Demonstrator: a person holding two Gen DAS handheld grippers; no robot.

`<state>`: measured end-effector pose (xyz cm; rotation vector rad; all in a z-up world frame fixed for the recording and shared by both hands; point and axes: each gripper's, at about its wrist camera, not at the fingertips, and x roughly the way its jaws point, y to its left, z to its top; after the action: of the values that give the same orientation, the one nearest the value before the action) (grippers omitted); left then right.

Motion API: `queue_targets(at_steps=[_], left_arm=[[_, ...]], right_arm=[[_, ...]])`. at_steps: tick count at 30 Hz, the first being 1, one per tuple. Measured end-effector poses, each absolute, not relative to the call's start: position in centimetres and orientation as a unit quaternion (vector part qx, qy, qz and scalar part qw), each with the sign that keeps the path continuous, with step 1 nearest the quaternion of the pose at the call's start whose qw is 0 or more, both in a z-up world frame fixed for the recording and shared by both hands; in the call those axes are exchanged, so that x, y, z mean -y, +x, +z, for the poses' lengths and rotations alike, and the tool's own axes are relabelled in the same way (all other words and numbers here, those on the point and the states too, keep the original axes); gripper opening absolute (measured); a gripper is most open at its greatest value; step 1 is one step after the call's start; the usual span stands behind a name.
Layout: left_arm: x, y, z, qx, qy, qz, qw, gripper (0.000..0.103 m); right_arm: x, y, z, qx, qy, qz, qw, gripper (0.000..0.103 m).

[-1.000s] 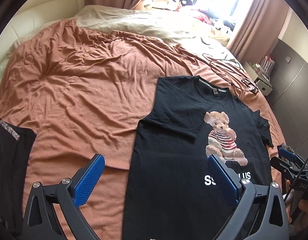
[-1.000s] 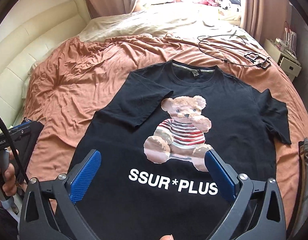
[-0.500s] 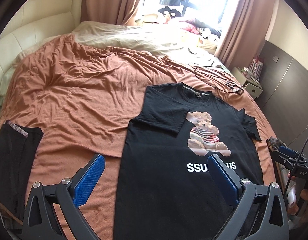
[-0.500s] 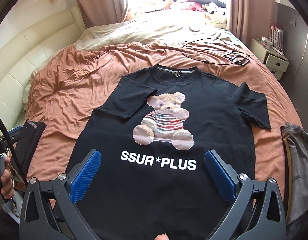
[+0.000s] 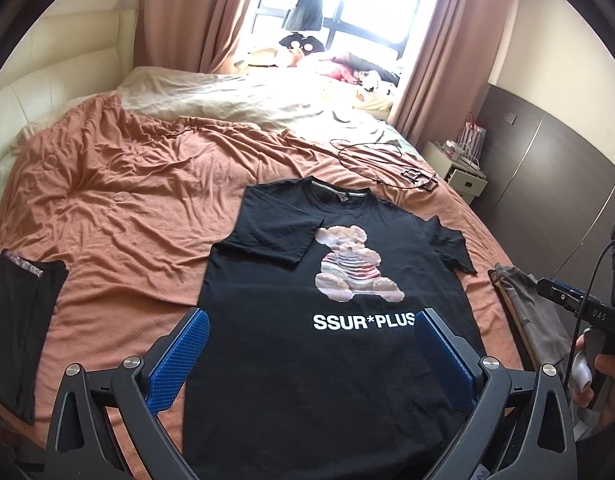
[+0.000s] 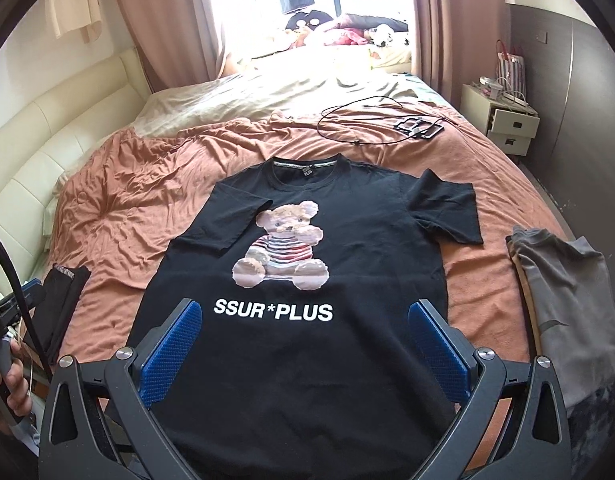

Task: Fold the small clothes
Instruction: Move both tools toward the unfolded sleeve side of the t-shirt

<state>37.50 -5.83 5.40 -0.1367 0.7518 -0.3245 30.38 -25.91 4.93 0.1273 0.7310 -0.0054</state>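
A black T-shirt (image 5: 267, 320) (image 6: 367, 240) with a teddy bear print and white "SSUR*PLUS" lettering lies face up on the orange bedspread (image 5: 119, 200). Its left sleeve is folded in over the chest; the right sleeve (image 6: 447, 208) lies spread out. My left gripper (image 5: 307, 344) hovers open above the shirt's lower half, with nothing between its blue pads. Likewise open and empty, my right gripper (image 6: 303, 340) hangs over the hem area. Each gripper's handle shows at the edge of the other's view, held by a hand.
A folded black garment (image 5: 19, 320) lies at the bed's left edge. A grey garment (image 6: 567, 292) lies at the right edge. A black cable and a small device (image 6: 417, 126) rest beyond the collar. A white nightstand (image 6: 503, 116) stands at the right, a window behind the bed.
Both grippers have pulled back and risen, so the shirt looks smaller and more of the room shows. The shirt has not moved. Both grippers stayed open.
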Motion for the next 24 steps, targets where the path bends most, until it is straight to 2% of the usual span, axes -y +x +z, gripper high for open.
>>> queue_targets(at_steps=[10, 24], left_arm=[[10.3, 35.8, 6.9, -0.349, -0.063, -0.175, 0.918, 0.103], [19.0, 37.0, 7.7, -0.355, -0.036, -0.217, 0.909, 0.103]], right_arm=[[29.5, 26.2, 5.8, -0.32, 0.076, -0.053, 0.943, 0.103], [33.8, 25.2, 5.9, -0.3, 0.083, -0.06, 0.948, 0.103]])
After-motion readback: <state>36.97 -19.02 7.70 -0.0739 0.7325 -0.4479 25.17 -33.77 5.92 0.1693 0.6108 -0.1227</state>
